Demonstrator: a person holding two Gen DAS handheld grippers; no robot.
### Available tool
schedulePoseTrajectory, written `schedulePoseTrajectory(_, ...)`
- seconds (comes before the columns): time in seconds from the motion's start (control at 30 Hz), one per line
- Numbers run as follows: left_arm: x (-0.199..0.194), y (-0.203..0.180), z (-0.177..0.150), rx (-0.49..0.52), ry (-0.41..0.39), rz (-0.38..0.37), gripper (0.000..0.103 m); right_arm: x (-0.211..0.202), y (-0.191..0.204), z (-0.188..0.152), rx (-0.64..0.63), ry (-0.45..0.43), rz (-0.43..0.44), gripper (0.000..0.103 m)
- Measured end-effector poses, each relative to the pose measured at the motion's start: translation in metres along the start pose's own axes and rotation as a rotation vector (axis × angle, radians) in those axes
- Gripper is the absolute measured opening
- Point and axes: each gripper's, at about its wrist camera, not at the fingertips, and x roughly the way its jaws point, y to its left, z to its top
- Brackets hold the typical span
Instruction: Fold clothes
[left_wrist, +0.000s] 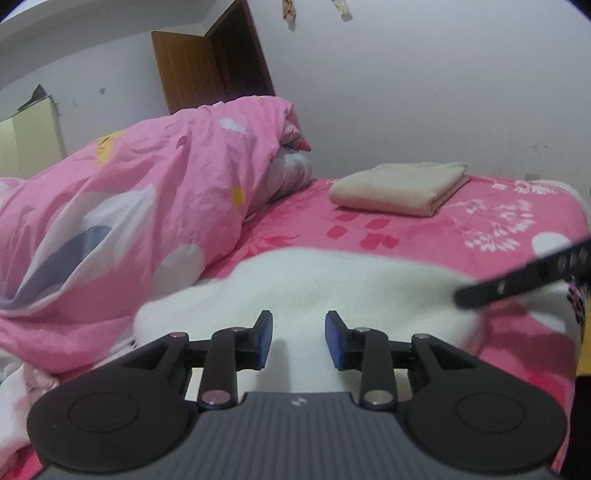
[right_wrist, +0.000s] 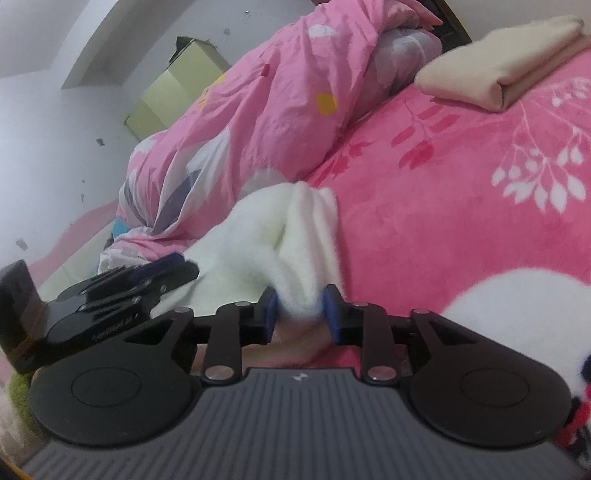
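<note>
Soft, even indoor light; fisheye bends the edges, white cloth motion-blurred, corners dark.

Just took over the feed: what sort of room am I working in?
Most likely a bedroom: a bed with a pink floral sheet, a bunched pink duvet along one side, and a wooden door behind.

White walls (left_wrist: 424, 92), brown door (left_wrist: 192, 70), bed (left_wrist: 461, 236)

Two garments (left_wrist: 303, 280) (left_wrist: 399, 188) (one folded), one quilt (left_wrist: 147, 206).
</note>
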Motion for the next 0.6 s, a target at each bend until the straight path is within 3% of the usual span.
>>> schedulePoseTrajectory(0.07, -0.007, 0.005, -0.003, -0.029, -0.008, 0.007, 0.034, -0.006, 0.012, 0.007, -0.056, -0.007, -0.040, 0.047)
schedulePoseTrajectory(0.2, -0.022, 0.014, -0.008, -0.086, -0.023, 0.020, 0.033, -0.018, 0.055, 0.029, -0.268, -0.069, -0.110, 0.048)
schedulePoseTrajectory(0.27, -0.030, 0.019, -0.011, -0.115, -0.030, 0.026, 0.033, -0.012, 0.083, 0.041, -0.410, -0.105, -0.108, 0.047)
schedulePoseTrajectory(0.37, -0.023, 0.028, -0.021, -0.187, -0.018, 0.027, 0.033, 0.017, 0.118, 0.052, -0.574, -0.093, -0.089, 0.042)
schedulePoseTrajectory(0.5, -0.021, 0.031, -0.030, -0.228, -0.059, 0.000, 0.031, 0.064, 0.145, 0.050, -0.744, -0.005, -0.095, 0.024)
schedulePoseTrajectory(0.57, -0.019, 0.034, -0.035, -0.253, -0.073, -0.033, 0.031, 0.097, 0.130, 0.041, -0.779, 0.116, -0.193, 0.014)
schedulePoseTrajectory(0.6, -0.018, 0.035, -0.037, -0.266, -0.078, -0.058, 0.031, 0.111, 0.116, 0.033, -0.804, 0.163, -0.227, 0.014)
